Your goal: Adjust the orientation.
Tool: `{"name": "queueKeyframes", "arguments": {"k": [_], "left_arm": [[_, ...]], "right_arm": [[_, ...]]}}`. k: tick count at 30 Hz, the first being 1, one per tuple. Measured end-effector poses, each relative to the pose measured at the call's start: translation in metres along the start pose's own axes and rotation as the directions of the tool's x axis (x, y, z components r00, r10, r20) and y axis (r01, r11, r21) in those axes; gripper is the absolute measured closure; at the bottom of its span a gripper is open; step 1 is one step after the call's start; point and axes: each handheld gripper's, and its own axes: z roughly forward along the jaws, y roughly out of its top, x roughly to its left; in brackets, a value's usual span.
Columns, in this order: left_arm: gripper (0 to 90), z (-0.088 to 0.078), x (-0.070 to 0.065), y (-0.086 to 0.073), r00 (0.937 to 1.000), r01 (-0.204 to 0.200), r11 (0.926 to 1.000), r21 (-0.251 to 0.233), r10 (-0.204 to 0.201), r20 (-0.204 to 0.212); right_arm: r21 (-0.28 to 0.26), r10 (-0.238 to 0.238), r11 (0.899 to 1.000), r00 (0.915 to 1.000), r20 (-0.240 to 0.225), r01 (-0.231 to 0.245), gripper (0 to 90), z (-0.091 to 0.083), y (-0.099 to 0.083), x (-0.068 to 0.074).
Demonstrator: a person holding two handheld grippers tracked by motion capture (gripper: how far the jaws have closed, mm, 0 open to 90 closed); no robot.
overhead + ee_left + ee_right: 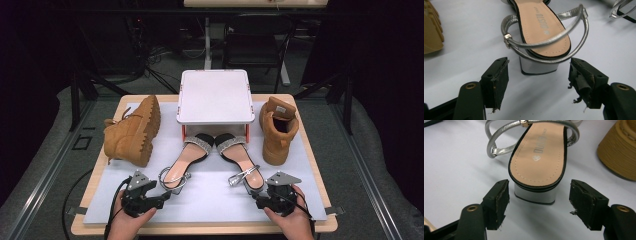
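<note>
Lying low in the middle of the high view, two sandals: left sandal (183, 162) heel-first just ahead of the left gripper (165, 195), right sandal (242, 161) heel-first just ahead of the right gripper (256, 198). Both grippers spread wide, holding nothing, heel block centred ahead of each gap but not between the pads. Long axes running away toward the white box (215, 97), toes under it. Each hand nearer its own shoe.

The sandals (541, 30) have glossy silver metallic-looking straps and smooth tan insoles; the boots (132, 131) look matt and suede-like.
</note>
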Motion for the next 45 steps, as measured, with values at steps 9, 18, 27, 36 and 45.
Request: {"name": "queueKeyframes", "arguments": {"k": [9,18,27,36,45], "left_arm": [[29.0,0.004,-0.003,-0.003,0.9999,-0.011,0.9998,0.015,0.011,0.005],[28.9,0.016,-0.003,0.002,0.9997,-0.021,0.9997,0.015,0.021,0.009],[28.6,0.031,-0.007,0.008,0.9993,-0.035,0.9993,0.014,0.035,0.016],[38.2,0.035,-0.007,0.014,0.9997,-0.025,0.9995,0.018,0.025,-0.007],[38.7,0.037,-0.014,0.018,0.9991,-0.03,0.9986,0.043,0.031,-0.029]], "right_arm": [[0.011,0.01,1.0,0.9999,-0.003,-0.01,32.4,0.008,-0.002,0.001],[0.004,0.024,1.0,0.9997,-0.001,-0.024,33.3,0.011,-0.001,0.0],[0.012,0.022,1.0,0.9997,0.003,-0.022,36.1,0.018,0.002,0.004],[0.014,0.063,0.998,0.9979,0.016,-0.063,40.2,0.021,0.005,0.004],[0.019,0.077,0.997,0.9963,0.039,-0.077,40.4,0.022,0.007,0.011]]}}
